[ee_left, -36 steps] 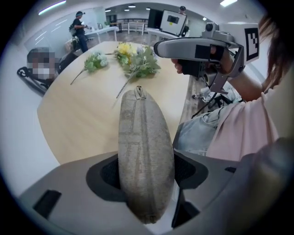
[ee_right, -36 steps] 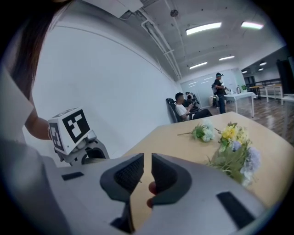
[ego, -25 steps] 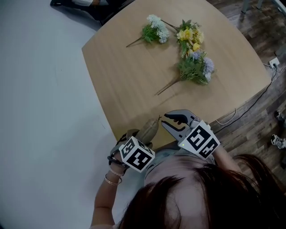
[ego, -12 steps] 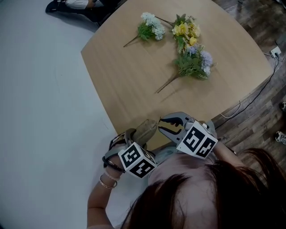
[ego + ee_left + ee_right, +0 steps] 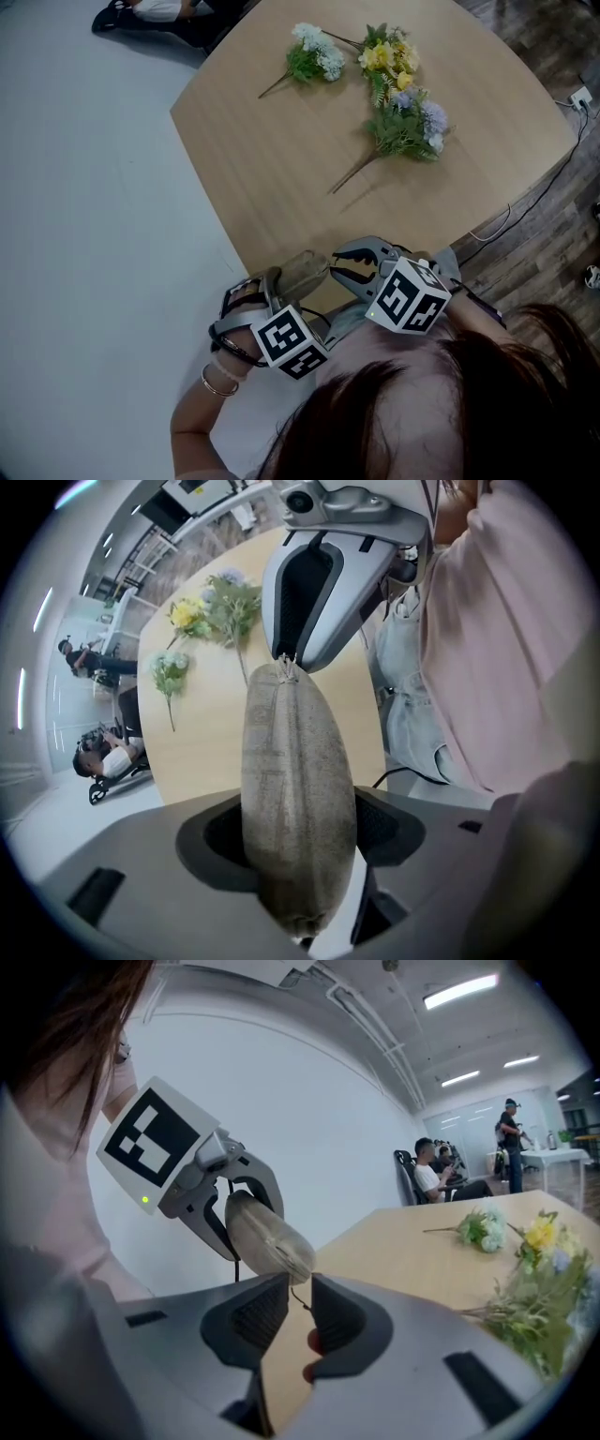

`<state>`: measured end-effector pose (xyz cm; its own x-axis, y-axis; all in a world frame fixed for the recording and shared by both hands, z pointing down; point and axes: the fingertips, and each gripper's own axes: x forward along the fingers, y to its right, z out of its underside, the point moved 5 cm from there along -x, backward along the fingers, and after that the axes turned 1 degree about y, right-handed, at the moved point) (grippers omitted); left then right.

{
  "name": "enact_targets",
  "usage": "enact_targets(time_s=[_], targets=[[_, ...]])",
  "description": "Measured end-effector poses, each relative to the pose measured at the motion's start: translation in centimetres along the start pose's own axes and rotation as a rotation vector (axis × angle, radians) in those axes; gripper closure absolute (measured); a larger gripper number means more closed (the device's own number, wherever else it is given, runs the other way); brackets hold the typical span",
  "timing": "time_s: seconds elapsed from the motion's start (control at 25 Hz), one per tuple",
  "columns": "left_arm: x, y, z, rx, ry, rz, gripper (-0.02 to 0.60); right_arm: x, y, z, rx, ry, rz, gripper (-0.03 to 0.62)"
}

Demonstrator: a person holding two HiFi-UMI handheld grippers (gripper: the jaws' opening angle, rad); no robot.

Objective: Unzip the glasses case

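Observation:
A tan fabric glasses case (image 5: 306, 273) hangs just off the near edge of the wooden table (image 5: 281, 169). My left gripper (image 5: 284, 289) is shut on its middle; in the left gripper view the case (image 5: 295, 789) fills the space between the two pads. My right gripper (image 5: 336, 264) sits at the case's far end. In the right gripper view its jaws (image 5: 298, 1283) stand a narrow gap apart, with the thin zipper pull cord (image 5: 296, 1296) hanging loose between the pads and the case's tip (image 5: 272, 1237) right at the fingertips. The case looks zipped.
Three bunches of artificial flowers lie on the far half of the table: white (image 5: 314, 54), yellow (image 5: 389, 58) and purple-green (image 5: 410, 127). A cable (image 5: 511, 220) runs over the wood floor at right. People sit and stand far behind the table (image 5: 436, 1180).
My left gripper has rolled and risen a little, turning the case with it. My right gripper has edged left and stays at the case's end.

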<state>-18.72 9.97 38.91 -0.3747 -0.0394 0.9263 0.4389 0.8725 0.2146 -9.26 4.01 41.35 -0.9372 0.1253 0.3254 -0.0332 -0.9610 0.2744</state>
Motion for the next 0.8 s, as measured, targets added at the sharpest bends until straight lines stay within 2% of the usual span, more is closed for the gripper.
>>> enact_targets(time_s=[0.16,0.36,0.8], targets=[[-0.2,-0.5,0.0,0.021,-0.01,-0.018,0.298,0.2,-0.4,-0.3,-0.067,0.013,-0.007,0.569],[-0.1,-0.9,0.1,0.02,0.006,-0.01,0.298,0.1,-0.1,-0.4,-0.141,0.031,0.03,0.577],[0.1,-1.0,-0.2,-0.041,0.13,0.025,0.299,-0.4,1.2,-0.8,-0.043,0.082,0.096,0.579]])
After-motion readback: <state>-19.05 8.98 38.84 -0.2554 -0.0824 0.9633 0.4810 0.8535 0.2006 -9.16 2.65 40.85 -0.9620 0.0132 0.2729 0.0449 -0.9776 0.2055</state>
